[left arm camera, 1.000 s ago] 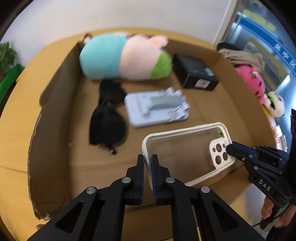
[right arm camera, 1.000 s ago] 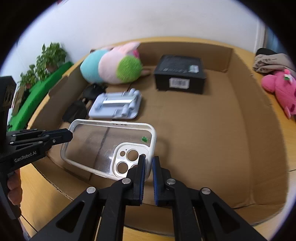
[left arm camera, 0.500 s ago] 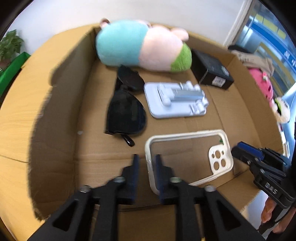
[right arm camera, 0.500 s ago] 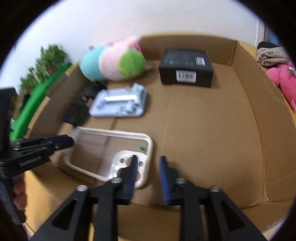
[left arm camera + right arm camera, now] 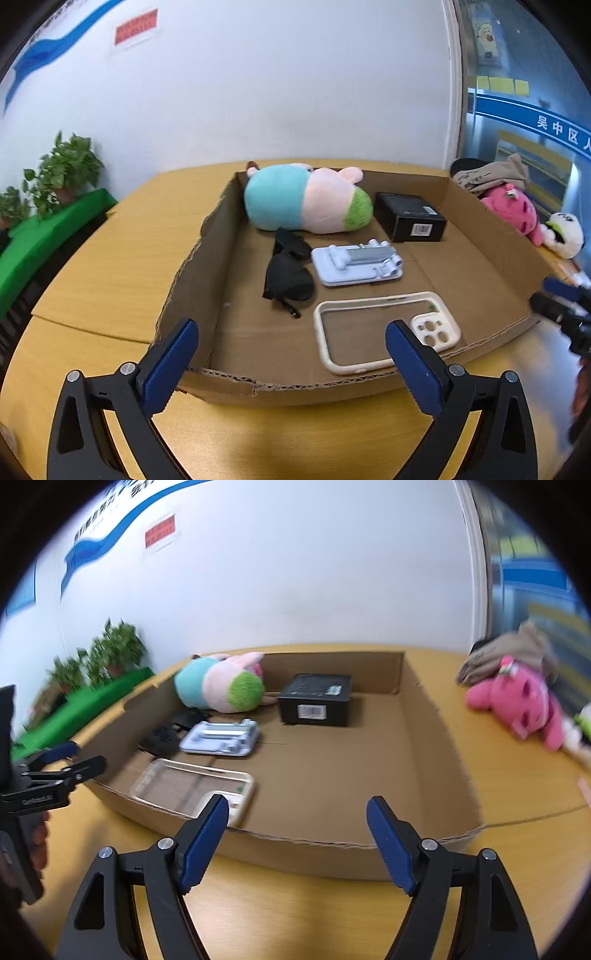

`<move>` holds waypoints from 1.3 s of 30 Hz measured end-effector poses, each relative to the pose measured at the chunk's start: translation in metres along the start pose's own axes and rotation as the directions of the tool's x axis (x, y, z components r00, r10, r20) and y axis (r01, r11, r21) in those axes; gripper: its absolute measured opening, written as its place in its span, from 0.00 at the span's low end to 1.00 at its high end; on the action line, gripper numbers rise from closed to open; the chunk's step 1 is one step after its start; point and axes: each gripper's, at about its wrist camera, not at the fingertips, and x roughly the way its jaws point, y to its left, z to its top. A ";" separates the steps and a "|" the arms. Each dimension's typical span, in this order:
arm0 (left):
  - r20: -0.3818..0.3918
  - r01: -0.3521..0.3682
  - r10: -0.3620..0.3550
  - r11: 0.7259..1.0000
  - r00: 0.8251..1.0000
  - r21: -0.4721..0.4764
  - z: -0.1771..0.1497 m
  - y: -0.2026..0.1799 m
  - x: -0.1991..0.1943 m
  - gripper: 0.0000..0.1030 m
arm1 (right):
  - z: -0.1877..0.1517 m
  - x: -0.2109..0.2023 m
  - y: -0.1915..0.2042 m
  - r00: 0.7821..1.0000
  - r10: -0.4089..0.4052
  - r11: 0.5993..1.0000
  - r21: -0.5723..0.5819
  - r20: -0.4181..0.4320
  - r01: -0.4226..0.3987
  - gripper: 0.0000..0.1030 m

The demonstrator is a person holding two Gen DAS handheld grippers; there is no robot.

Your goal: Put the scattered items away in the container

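Risk: we see the pink plush (image 5: pixel 517 705) and other items lying on the bench (image 5: pixel 110 251), outside the cardboard box (image 5: pixel 491 266); reaching for them across its low wall could snag or shove it.
Phone case (image 5: pixel 384 332): flat on the box floor, near the front wall, beside the sunglasses (image 5: pixel 288 273).
Left gripper (image 5: pixel 291 354): jaws just opened wide, nothing between them, touching nothing.
Right gripper (image 5: pixel 297 834): jaws just opened wide, empty.

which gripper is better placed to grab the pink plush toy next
Right, probably. The pink plush toy lies outside the cardboard box, on the right gripper side; the left gripper sits by the box's far left. Both have just opened, empty.
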 end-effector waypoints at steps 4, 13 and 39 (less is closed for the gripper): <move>0.086 -0.031 0.032 0.999 0.996 -0.005 -0.007 -0.004 0.000 1.00 | -0.007 0.001 0.000 0.998 -0.010 1.000 0.001 0.067 0.010 0.77; 0.102 -0.023 0.025 1.000 0.994 -0.021 -0.010 -0.004 0.007 1.00 | -0.013 0.004 0.009 0.992 -0.076 0.997 0.006 0.097 0.076 0.84; 0.094 -0.006 0.013 0.997 0.995 -0.075 -0.017 -0.015 -0.007 1.00 | -0.010 0.009 0.009 0.993 -0.077 0.997 -0.002 0.094 0.077 0.86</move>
